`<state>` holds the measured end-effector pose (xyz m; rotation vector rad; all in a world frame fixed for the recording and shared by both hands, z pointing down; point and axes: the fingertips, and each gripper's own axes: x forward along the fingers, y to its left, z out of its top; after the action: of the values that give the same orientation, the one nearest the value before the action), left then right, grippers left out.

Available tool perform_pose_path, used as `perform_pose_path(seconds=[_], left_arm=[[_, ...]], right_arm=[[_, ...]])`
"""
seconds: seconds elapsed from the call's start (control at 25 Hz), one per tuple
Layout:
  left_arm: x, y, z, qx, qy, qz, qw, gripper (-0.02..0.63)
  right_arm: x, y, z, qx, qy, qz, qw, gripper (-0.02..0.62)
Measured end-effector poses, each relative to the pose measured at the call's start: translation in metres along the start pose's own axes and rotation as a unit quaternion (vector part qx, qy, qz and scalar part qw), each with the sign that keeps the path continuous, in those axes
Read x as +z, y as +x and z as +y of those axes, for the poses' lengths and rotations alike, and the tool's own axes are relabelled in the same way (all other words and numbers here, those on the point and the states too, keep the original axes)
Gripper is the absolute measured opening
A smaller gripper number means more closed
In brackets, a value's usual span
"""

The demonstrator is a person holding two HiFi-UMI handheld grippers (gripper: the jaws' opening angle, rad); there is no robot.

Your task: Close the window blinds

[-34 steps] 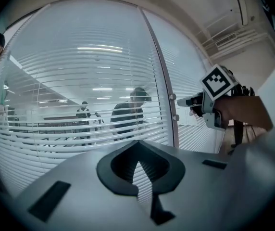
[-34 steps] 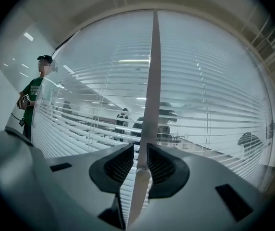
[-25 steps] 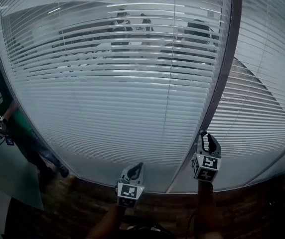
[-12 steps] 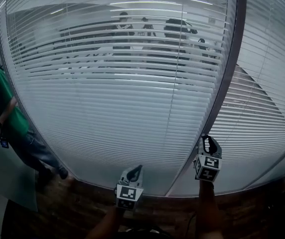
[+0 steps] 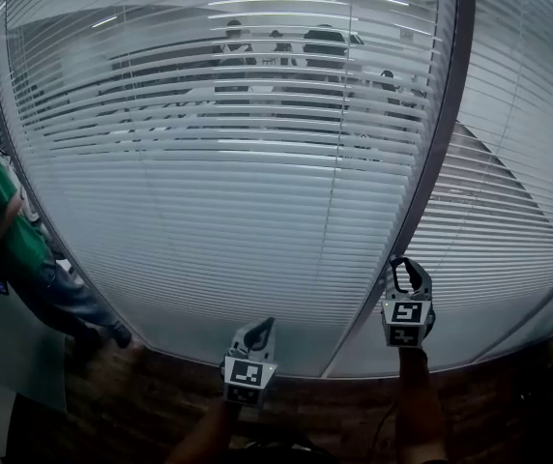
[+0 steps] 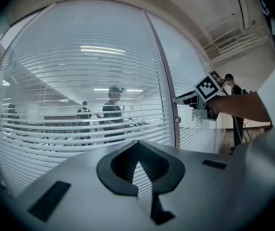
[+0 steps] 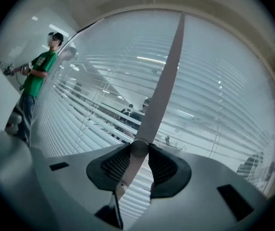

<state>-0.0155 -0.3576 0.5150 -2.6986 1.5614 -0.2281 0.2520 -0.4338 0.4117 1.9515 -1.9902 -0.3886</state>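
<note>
White slatted blinds [image 5: 218, 182] hang behind the glass. Their upper slats stand partly open, and people show through them. On the dark upright frame [image 5: 433, 153] between the two panes sits a small round knob [image 7: 138, 148]. My right gripper [image 5: 408, 269] points level at the frame with its pads closed on that knob [image 7: 138, 148]. Its jaws have eased a little wider in the last second, and the knob is still between them. Lower and to the left, my left gripper [image 5: 263, 329] is shut and holds nothing, short of the glass.
A second small knob [image 6: 178, 120] sits on the frame just below the right gripper [image 6: 181, 100]. A person in a green shirt [image 5: 6, 230] stands at the left by the window. A dark brick-coloured sill [image 5: 160, 385] runs under the glass.
The right gripper has rolled about its own axis on the knob without shifting place. The person in green has moved further left. The left gripper has hardly moved.
</note>
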Motion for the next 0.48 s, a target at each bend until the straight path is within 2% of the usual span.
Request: perform_pose_path(seconds=[0.12,0.24,0.36,0.48], left_arm=[[-0.001,-0.001,-0.001,-0.001,-0.001,0.002,1.0000,-0.005],[0.000,-0.002,-0.002,-0.003,-0.001,0.002,1.0000,-0.005],[-0.001,-0.001,-0.002,-0.006,-0.004,0.002,1.0000,-0.005],[-0.001,-0.001,-0.004,-0.010,-0.003,0.001,0.9999,-0.005]], right_arm=[[0.001,0.000,0.002,0.006,-0.100,0.010,0.995,0.120],[0.000,-0.001,0.007,0.020,-0.196,0.031,0.980,0.120],[-0.001,-0.001,0.010,0.022,-0.280,0.046,0.959,0.120],[-0.005,0.001,0.012,0.013,-0.375,0.049,0.925,0.120]])
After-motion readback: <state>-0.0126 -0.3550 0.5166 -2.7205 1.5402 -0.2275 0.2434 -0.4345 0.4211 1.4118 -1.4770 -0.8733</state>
